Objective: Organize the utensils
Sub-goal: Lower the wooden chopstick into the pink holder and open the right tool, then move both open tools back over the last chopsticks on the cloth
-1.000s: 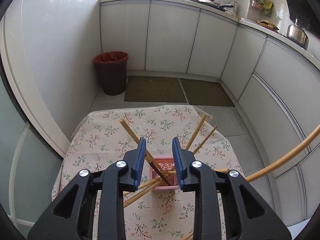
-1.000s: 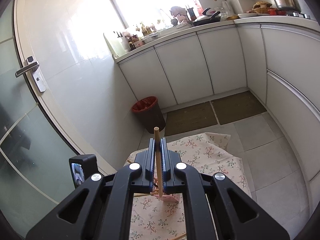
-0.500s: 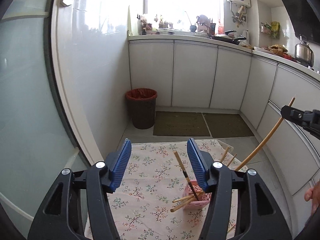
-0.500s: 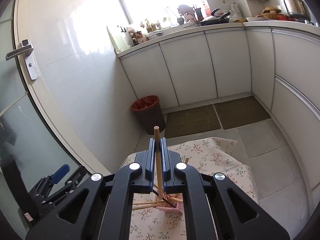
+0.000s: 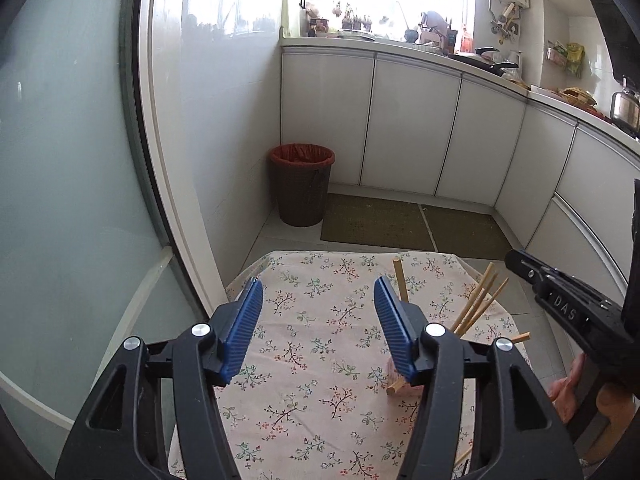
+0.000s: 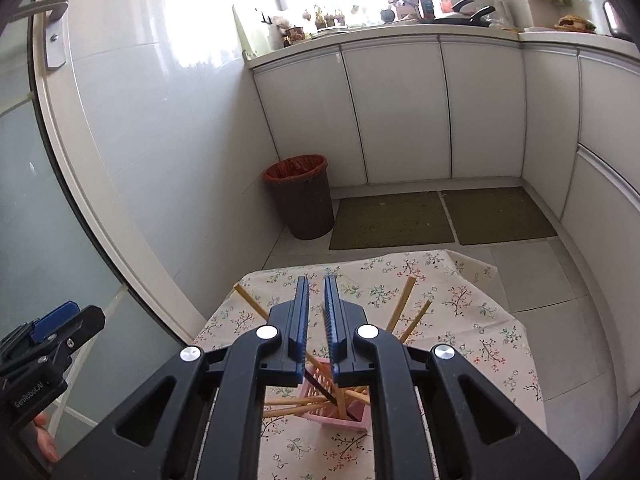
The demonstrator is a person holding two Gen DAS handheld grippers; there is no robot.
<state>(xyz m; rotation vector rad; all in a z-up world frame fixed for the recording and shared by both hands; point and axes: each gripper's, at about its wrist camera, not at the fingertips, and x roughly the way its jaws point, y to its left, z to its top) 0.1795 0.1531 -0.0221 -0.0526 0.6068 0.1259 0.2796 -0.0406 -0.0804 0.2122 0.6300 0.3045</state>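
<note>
Desk (image 6: 500,344) under floral cloth noted. Pink holder (image 6: 352,410) sited near middle of desk, chopsticks (image 6: 402,304) fanned out of it.

Right tool (image 6: 316,312): jaws opening, narrow gap; blurred chopstick seen between pads, judged dropping into holder. Release best kept directly over holder.

Left tool (image 5: 318,322): jaws wide, nothing held.

Lettering read: "DAS", "GenRobot.AI".

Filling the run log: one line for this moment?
left tool open, empty | right tool opening, chopstick dropping | pink holder on table: chopsticks
</note>
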